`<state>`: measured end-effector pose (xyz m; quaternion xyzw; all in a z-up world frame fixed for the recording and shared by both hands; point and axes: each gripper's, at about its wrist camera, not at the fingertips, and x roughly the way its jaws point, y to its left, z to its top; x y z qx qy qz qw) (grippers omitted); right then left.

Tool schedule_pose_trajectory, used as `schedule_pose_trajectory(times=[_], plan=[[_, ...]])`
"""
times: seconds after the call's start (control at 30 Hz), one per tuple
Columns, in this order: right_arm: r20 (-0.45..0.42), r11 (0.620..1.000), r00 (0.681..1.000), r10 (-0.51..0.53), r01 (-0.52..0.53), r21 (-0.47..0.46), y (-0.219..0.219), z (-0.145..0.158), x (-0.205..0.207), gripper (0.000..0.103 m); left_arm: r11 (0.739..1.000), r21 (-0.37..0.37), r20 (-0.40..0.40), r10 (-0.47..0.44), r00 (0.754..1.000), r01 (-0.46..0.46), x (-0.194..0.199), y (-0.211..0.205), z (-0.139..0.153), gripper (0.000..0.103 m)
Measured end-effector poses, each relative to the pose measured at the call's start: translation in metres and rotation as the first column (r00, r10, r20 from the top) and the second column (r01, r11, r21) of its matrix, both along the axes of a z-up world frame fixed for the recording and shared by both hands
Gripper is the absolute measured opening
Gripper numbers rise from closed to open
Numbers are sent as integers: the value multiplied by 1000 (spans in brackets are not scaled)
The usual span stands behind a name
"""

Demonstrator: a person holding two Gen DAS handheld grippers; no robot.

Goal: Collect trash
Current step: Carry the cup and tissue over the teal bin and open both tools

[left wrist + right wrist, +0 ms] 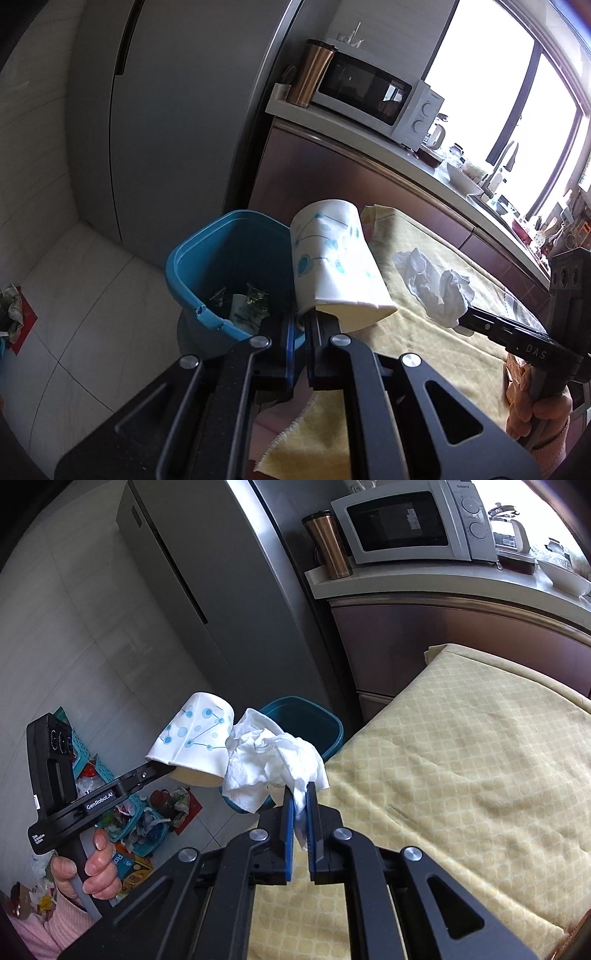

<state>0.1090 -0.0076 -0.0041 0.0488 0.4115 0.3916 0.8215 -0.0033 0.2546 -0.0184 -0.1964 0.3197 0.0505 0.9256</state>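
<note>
My left gripper (300, 325) is shut on the rim of a white paper cup with blue dots (334, 258), held upside down beside the blue trash bin (192, 254), which holds some wrappers. The cup also shows in the right wrist view (195, 734). My right gripper (300, 794) is shut on a crumpled white tissue (269, 760), held above the edge of the yellow tablecloth (461, 768), with the bin (314, 716) partly hidden behind the tissue. In the left wrist view the tissue (439, 288) hangs at the right gripper's tip (466, 316).
A grey fridge (177, 110) stands behind the bin. A counter (332, 122) carries a microwave (373, 96) and a copper tumbler (310, 74). Teal baskets with clutter (140, 812) sit on the floor at left.
</note>
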Motion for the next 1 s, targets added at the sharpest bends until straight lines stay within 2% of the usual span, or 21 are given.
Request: schedule_pose_trajectory(times=[0.57,1.0], plan=[[-23,997,999,40,-41,-71,54,-11,18,5,998,11,-53,69,996,-69,14,18,-16,5],[-56,992,998,42,-49,-120,80,-24,34,5,994,4,-120,107,987,-107,35,26,-45,5]])
